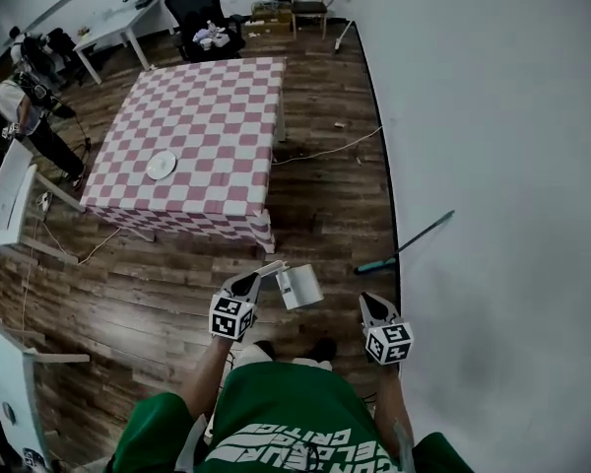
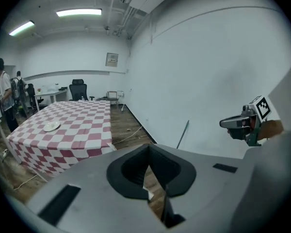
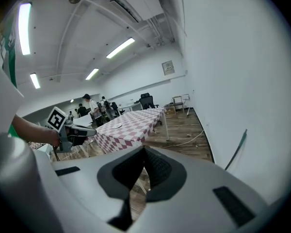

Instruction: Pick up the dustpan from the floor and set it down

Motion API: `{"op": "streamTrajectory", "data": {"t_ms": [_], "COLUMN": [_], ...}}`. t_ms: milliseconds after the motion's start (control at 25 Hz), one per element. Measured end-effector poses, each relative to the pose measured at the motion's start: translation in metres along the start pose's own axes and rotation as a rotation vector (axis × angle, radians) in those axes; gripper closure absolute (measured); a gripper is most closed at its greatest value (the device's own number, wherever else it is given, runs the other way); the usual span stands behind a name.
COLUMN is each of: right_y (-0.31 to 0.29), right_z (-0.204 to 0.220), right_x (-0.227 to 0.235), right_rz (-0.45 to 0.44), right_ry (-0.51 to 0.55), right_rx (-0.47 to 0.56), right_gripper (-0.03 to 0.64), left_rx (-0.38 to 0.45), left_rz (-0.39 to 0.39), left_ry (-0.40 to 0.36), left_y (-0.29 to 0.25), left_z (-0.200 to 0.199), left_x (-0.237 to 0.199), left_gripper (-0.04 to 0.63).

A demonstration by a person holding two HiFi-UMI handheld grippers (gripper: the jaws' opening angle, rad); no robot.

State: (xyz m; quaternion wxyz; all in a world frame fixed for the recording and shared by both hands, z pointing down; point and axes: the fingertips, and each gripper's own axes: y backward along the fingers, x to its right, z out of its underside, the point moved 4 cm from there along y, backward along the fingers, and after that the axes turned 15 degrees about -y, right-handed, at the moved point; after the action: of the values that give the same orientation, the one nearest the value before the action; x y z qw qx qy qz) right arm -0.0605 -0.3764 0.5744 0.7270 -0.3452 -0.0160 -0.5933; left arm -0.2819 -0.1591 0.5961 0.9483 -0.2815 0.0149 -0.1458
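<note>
Wooden floorboards (image 1: 177, 284) run up to a white wall (image 1: 492, 166) on the right of the head view. A worktop (image 1: 217, 116) under a pink-and-white checked cloth stands further into the room, and a white plate (image 1: 161, 165) lies on its left part. A black office chair (image 1: 202, 8) and a wooden chair (image 1: 308, 3) stand beyond it, and a pale cable (image 1: 325, 151) trails across the boards by its right edge. A person (image 1: 25, 97) stands at the far left.

The dustpan (image 1: 299, 287), pale grey, shows against the floorboards near the worktop's closest corner. It lies between the two grippers and nearer the left one, with its handle end toward that gripper's tips. From above I cannot tell whether it touches them or rests flat on the boards.

The left gripper (image 1: 248, 284) points up and to the right in the head view. In its own view its fingers are pressed together with nothing clamped, and only a small white sliver shows low in the gap beneath them. The right gripper (image 1: 371, 305) hangs apart from the dustpan, close to the wall, and its fingers are also pressed together and empty.

A broom (image 1: 404, 247) with a teal head leans against the wall, just beyond the right gripper.
</note>
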Motion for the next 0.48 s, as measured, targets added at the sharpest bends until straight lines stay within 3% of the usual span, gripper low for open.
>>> {"op": "streamTrajectory", "data": {"t_ms": [240, 480], "right_y": [-0.022, -0.036], "right_z": [-0.013, -0.016], "right_x": [-0.006, -0.014], "right_rz": [-0.1, -0.13], "right_ry": [0.047, 0.07], "right_rx": [-0.014, -0.03], "right_gripper": [0.609, 0.609], "left_rx": [0.032, 0.059], "left_rz": [-0.059, -0.076], "left_ry": [0.047, 0.062], "left_y": [0.015, 0.03], "left_z": [0.001, 0.002], "left_x": [0.011, 0.008], "left_gripper": [0.591, 0.591]}}
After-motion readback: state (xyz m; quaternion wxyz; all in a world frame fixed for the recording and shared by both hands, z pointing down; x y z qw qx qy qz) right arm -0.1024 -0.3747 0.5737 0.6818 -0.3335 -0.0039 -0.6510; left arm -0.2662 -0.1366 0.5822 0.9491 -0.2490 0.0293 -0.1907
